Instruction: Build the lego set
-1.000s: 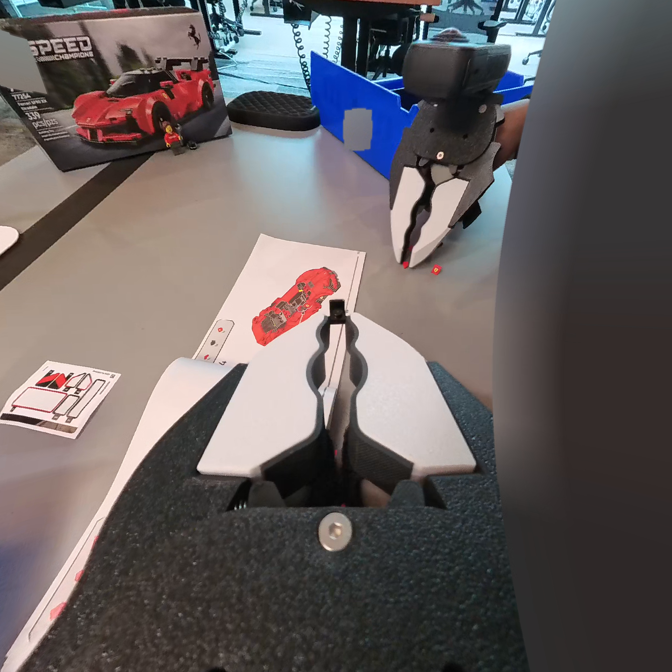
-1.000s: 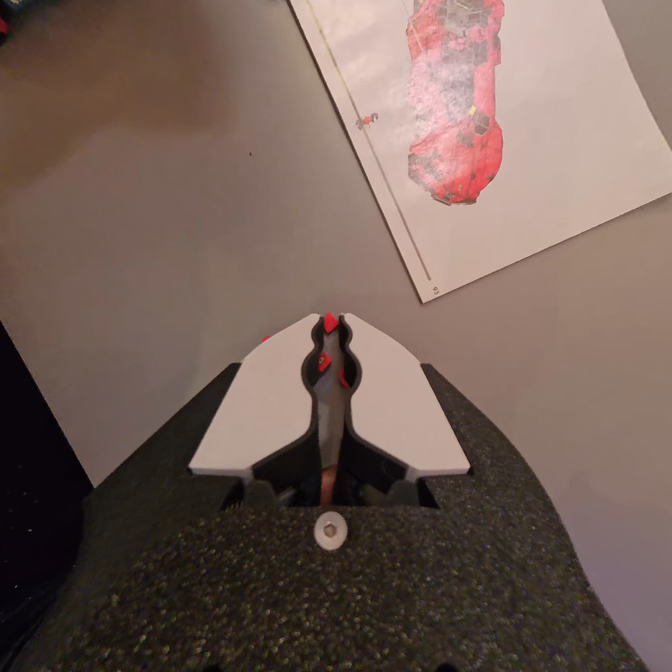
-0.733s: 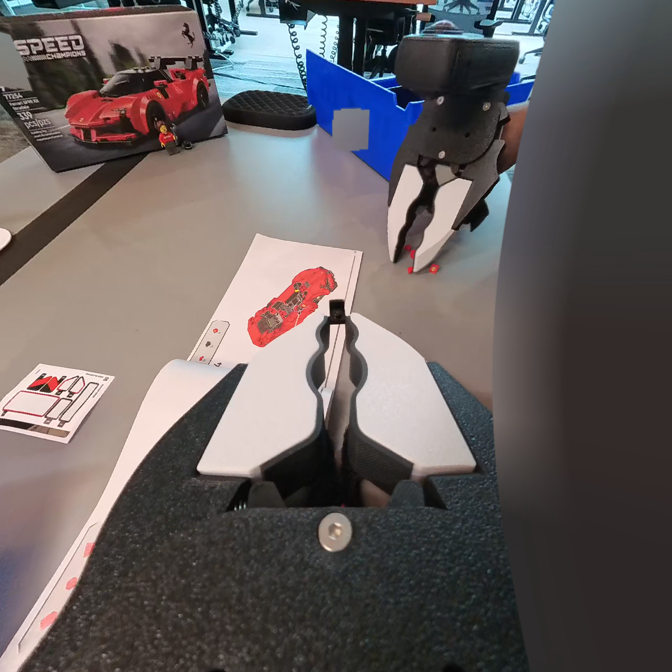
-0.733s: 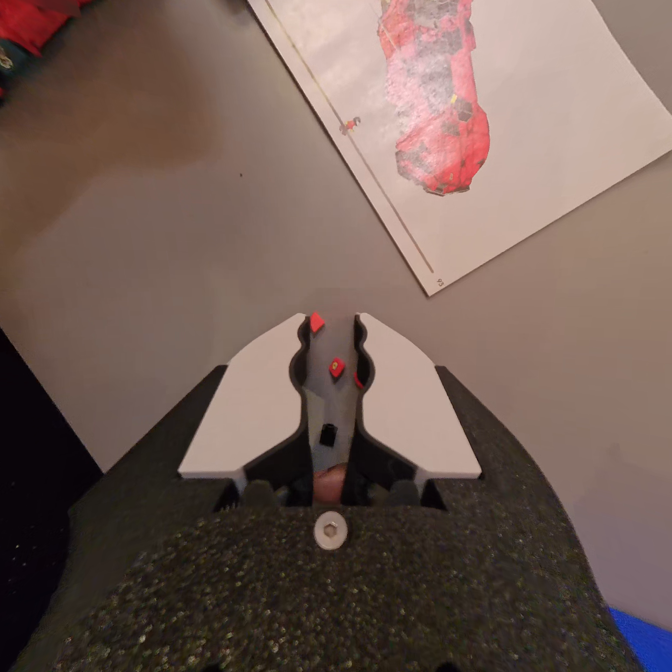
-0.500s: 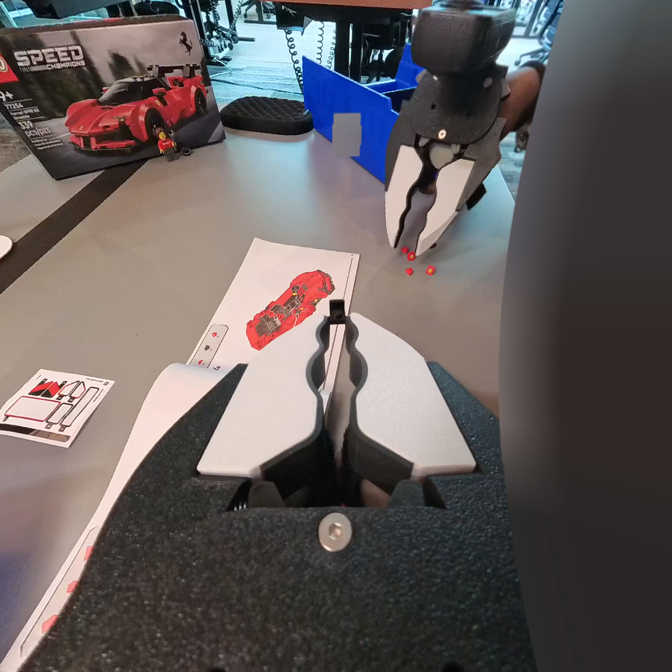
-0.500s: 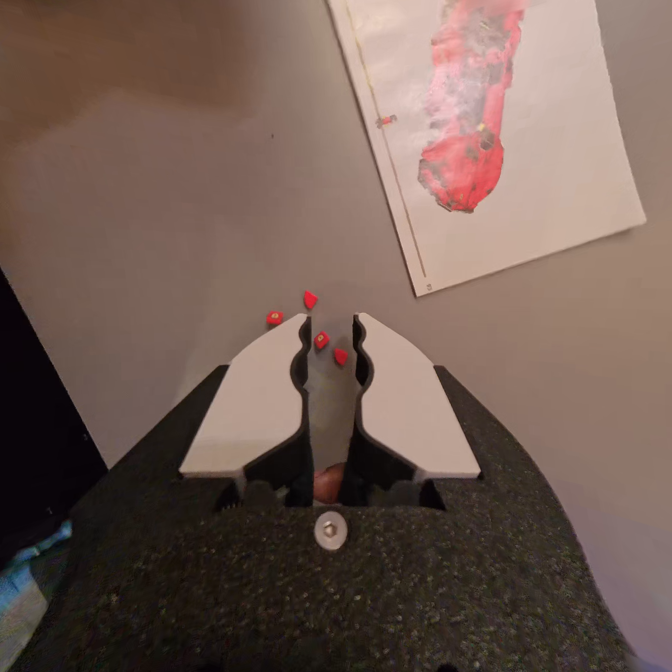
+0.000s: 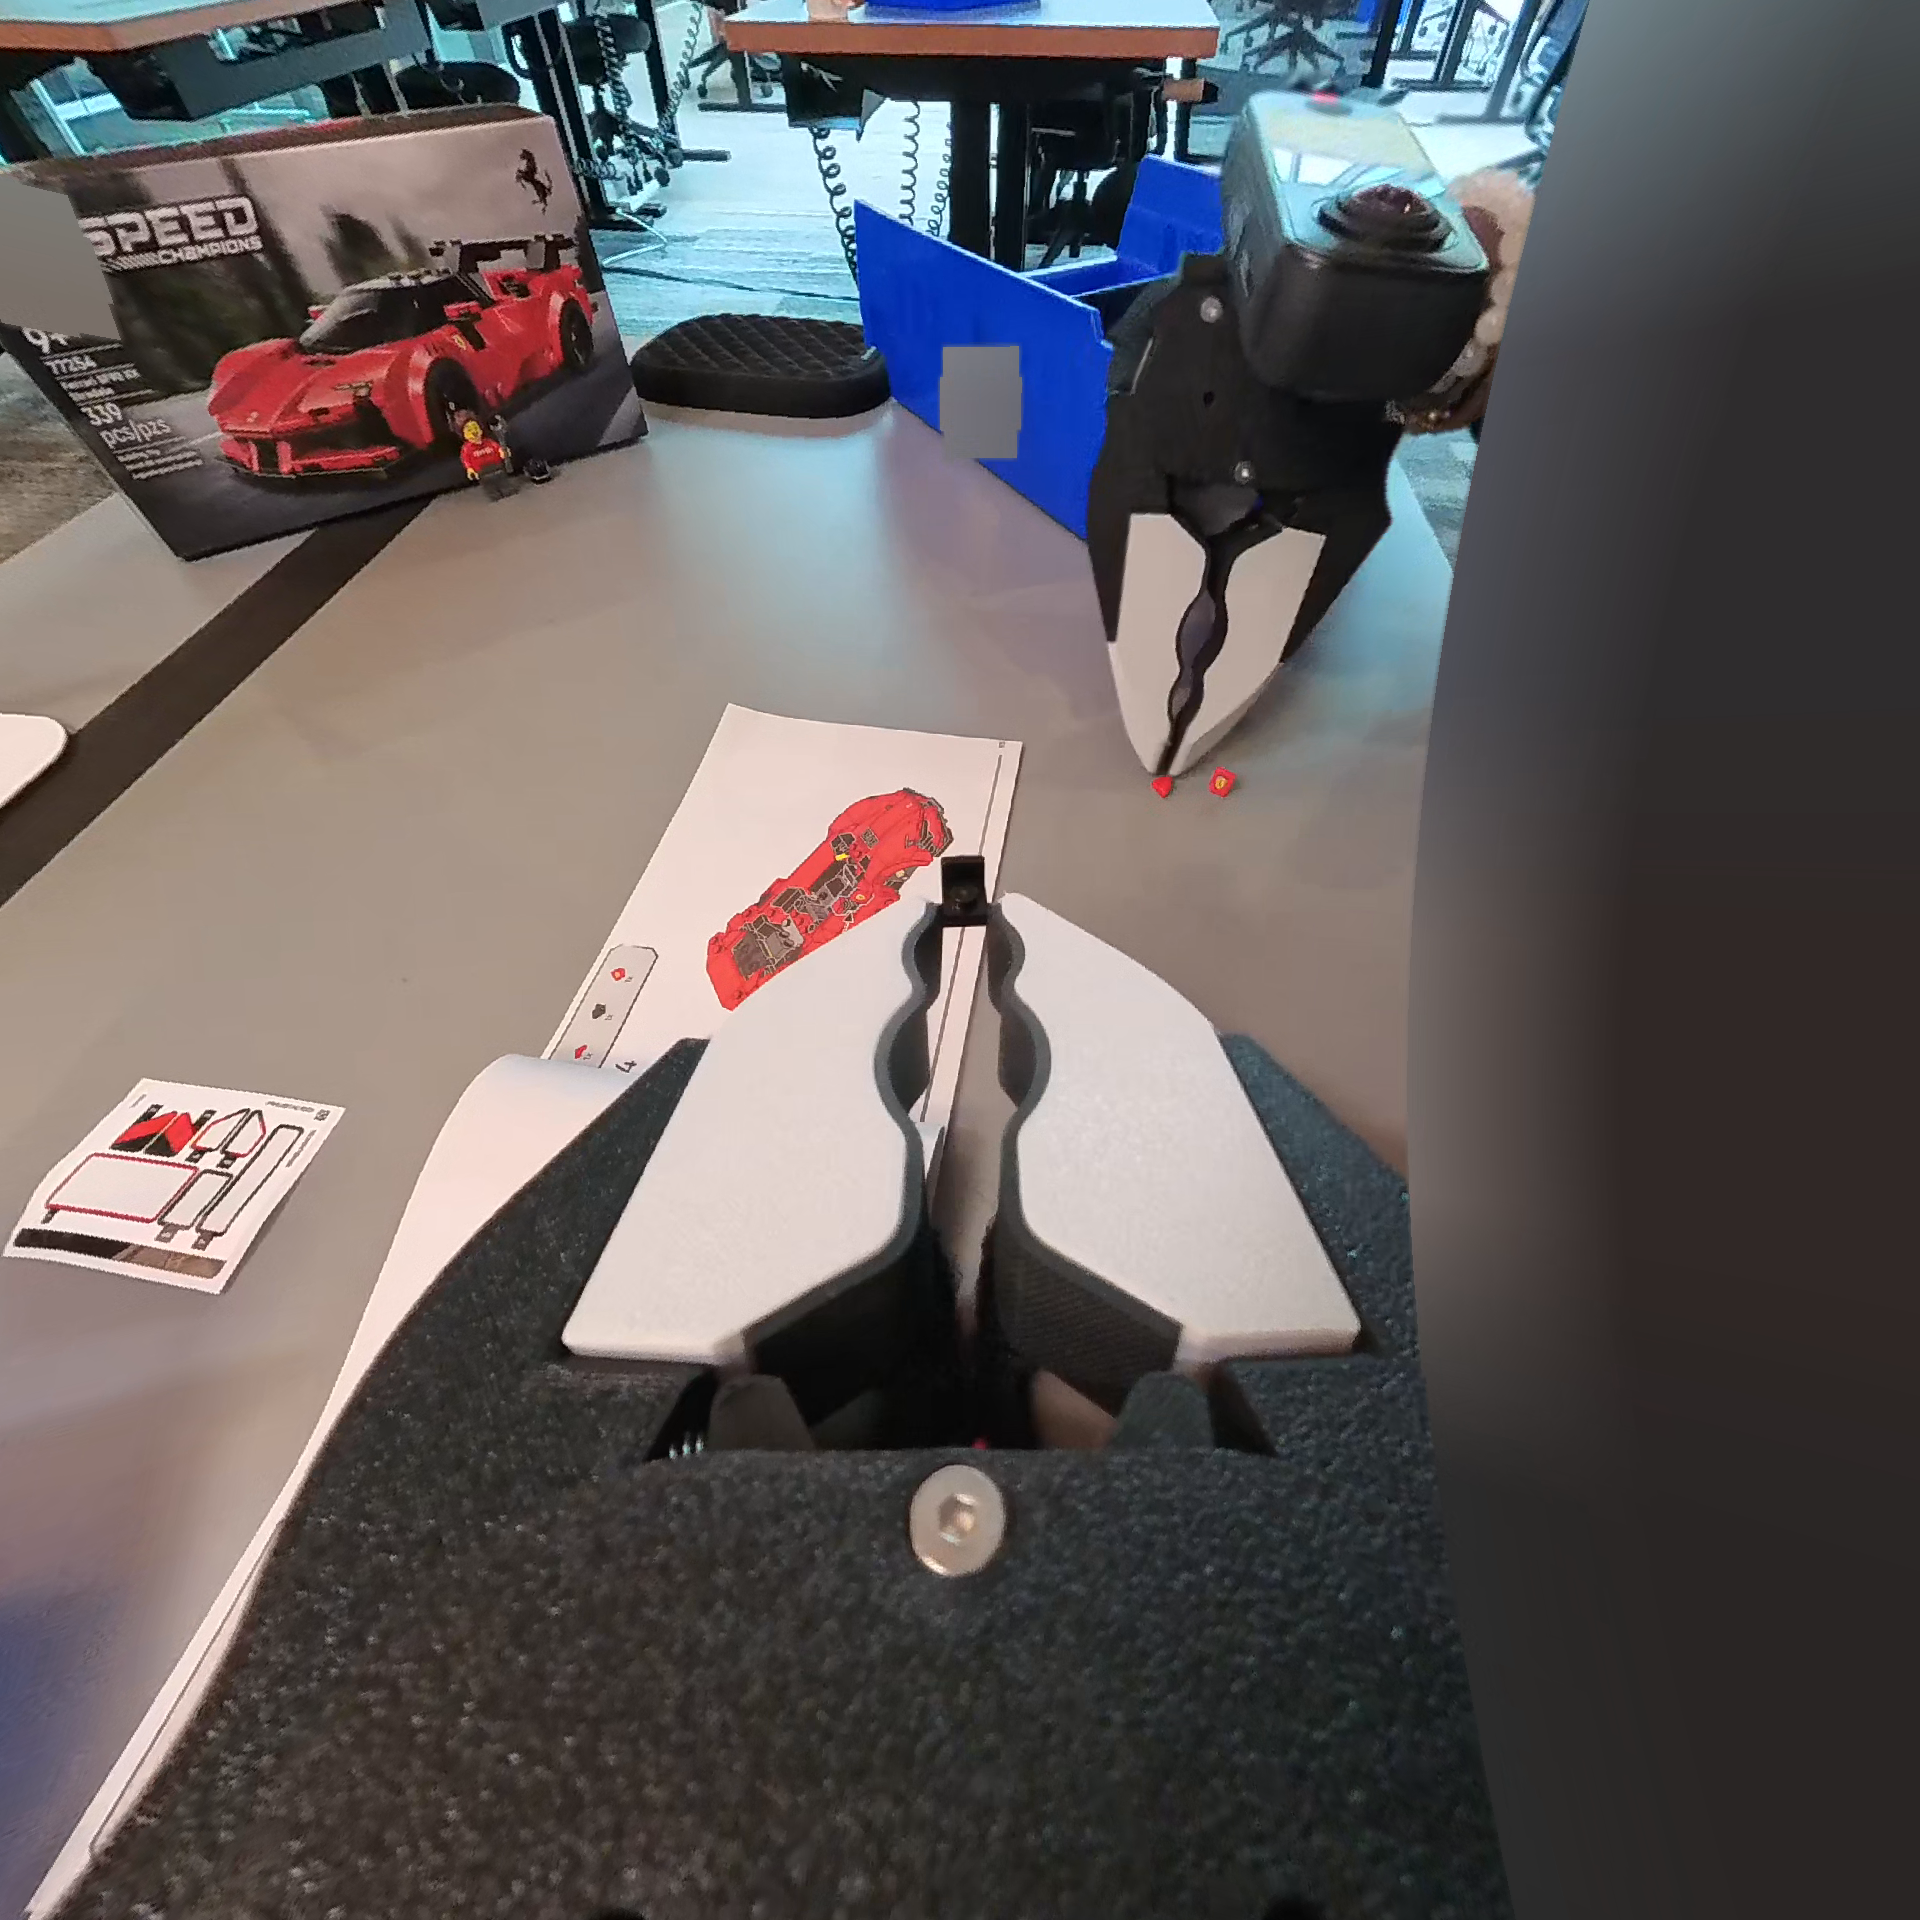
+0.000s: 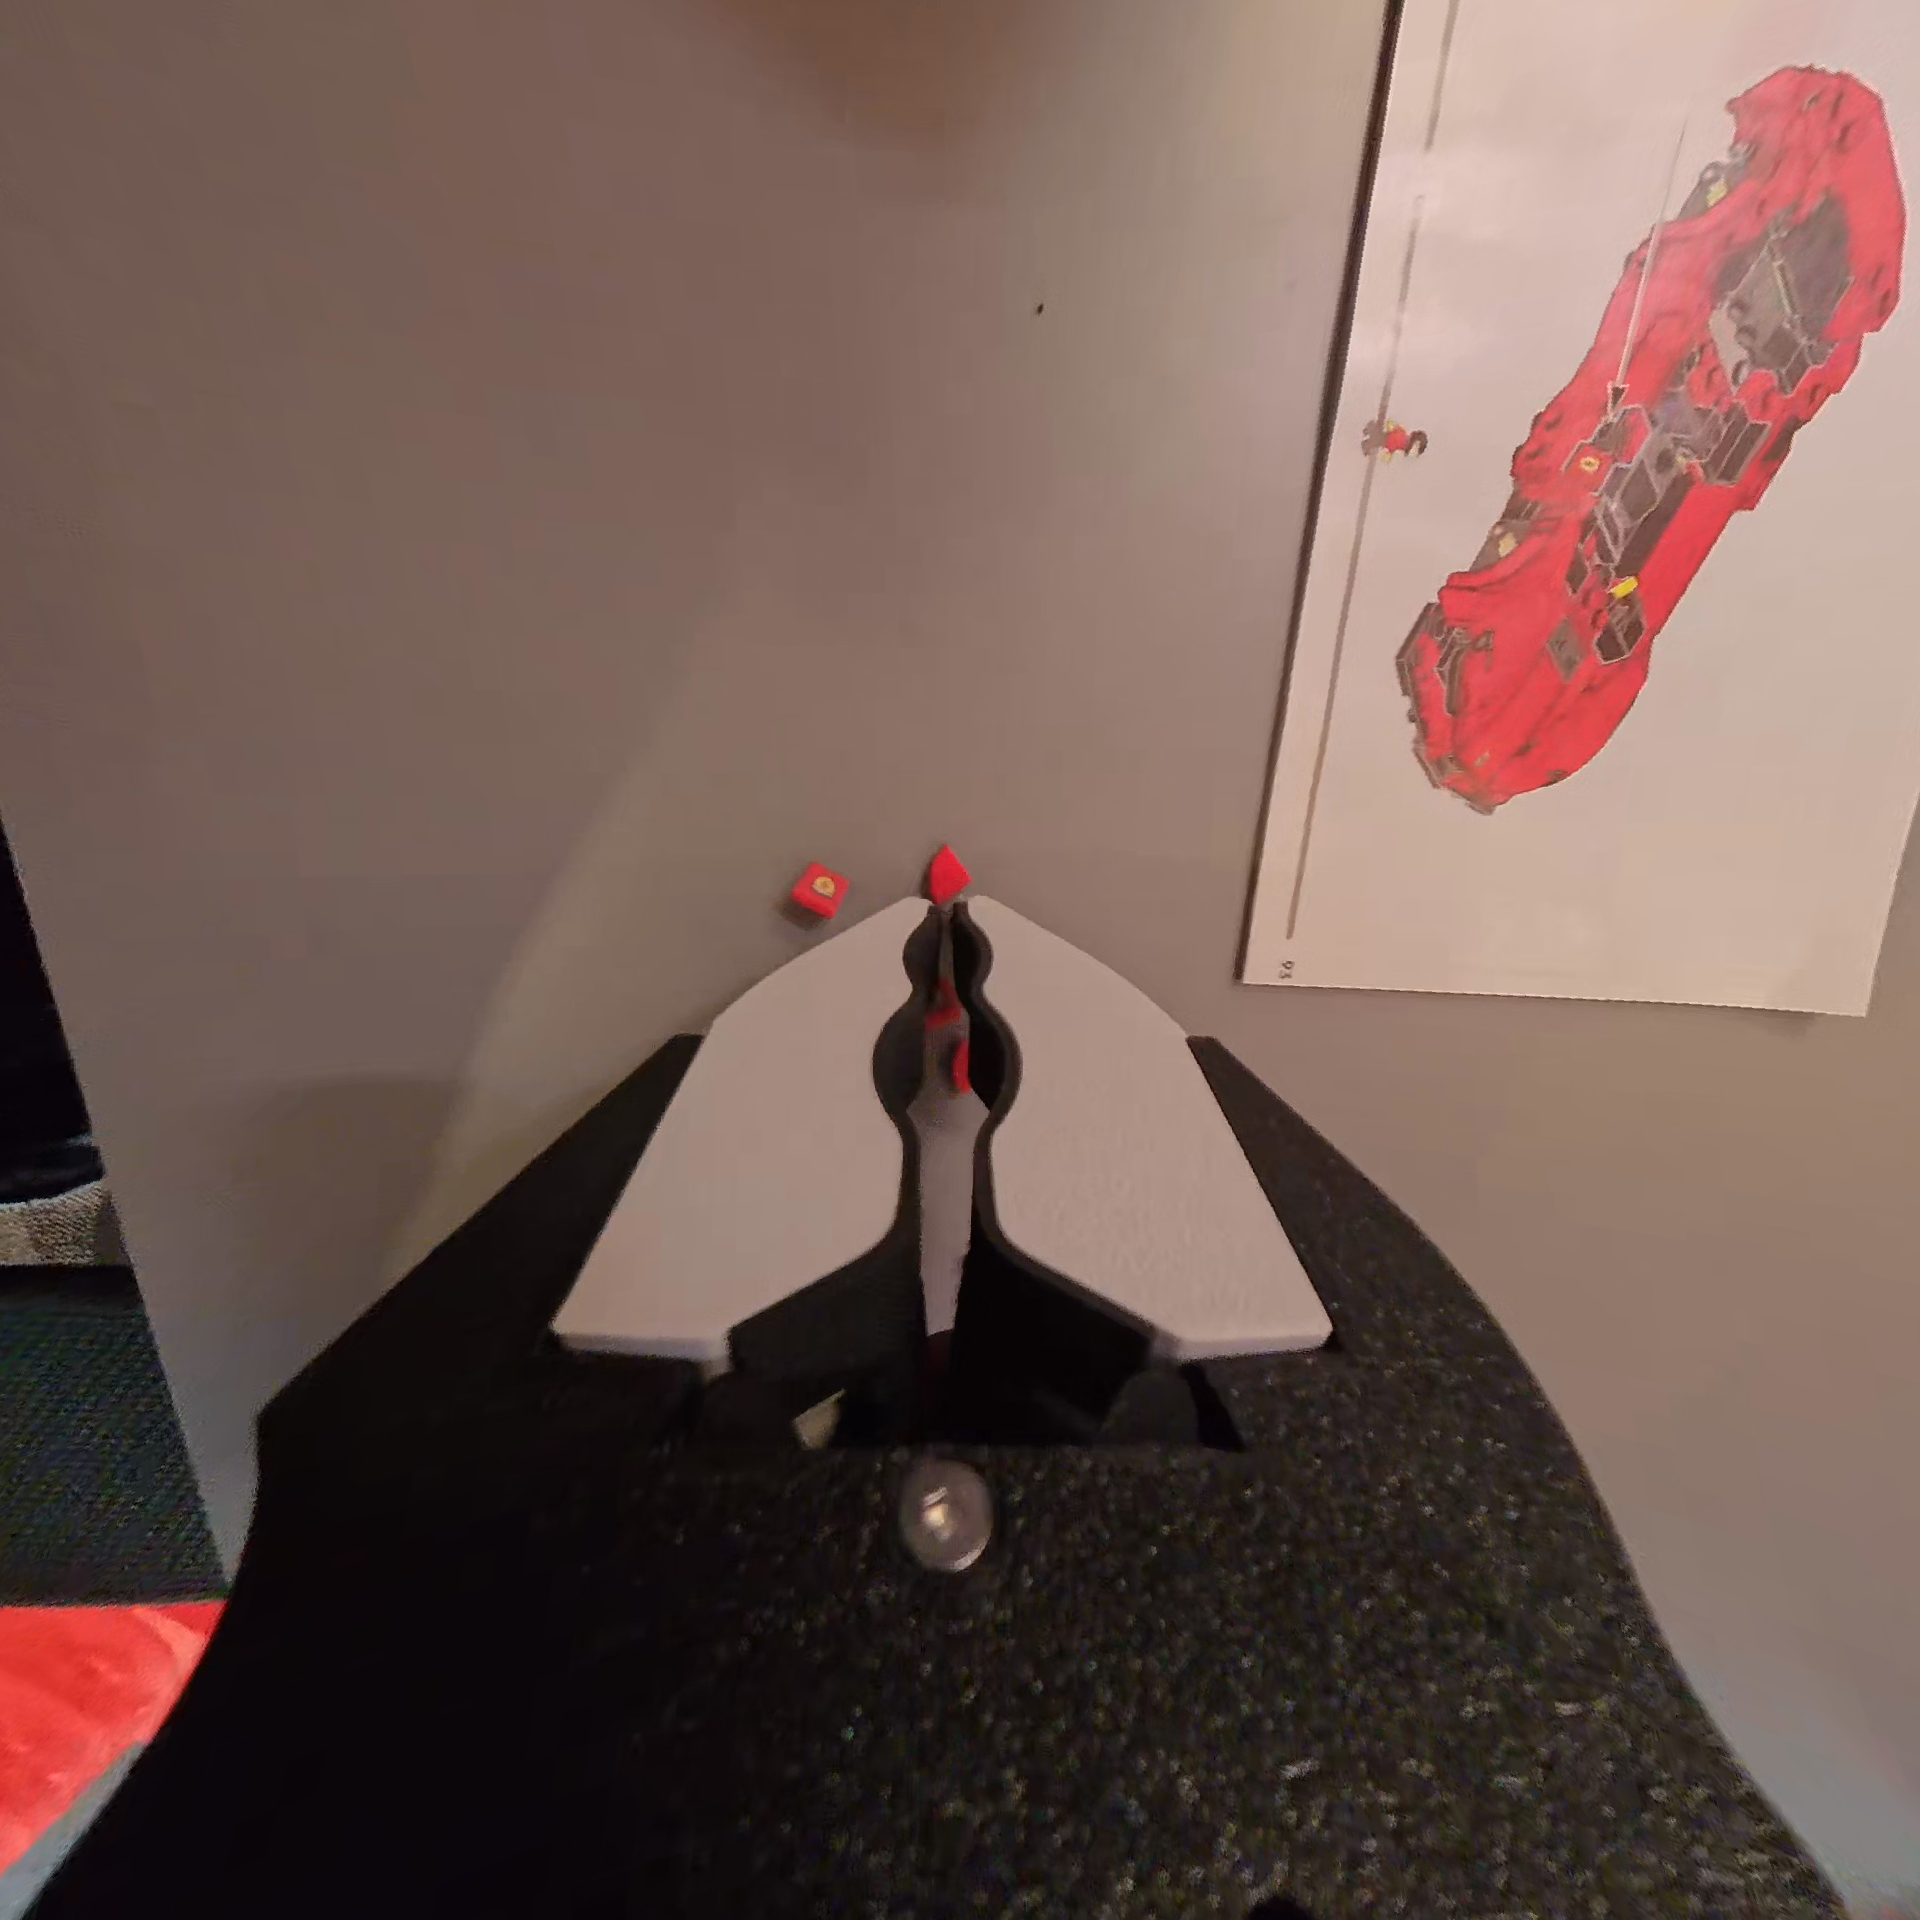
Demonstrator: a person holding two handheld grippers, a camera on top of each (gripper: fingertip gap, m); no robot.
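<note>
My left gripper is shut on a small black lego piece, held over the instruction sheet. My right gripper points down at the grey table, its jaws shut on a tiny red piece at the tips. The left wrist view shows the right gripper farther off with that red piece at its tip. A second red piece with a yellow mark lies just left of the tips. More red bits show through the gap between the fingers.
The set's box stands at the back left with a minifigure before it. A blue bin and a black pad are at the back. A sticker sheet lies front left. The instruction sheet lies right of my right gripper. My right fingertips sit around 20 cm from my left ones.
The right gripper was shut, opened over several red pieces half a second ago, and has shut again on one red piece. The left gripper has kept its black piece and barely moved.
</note>
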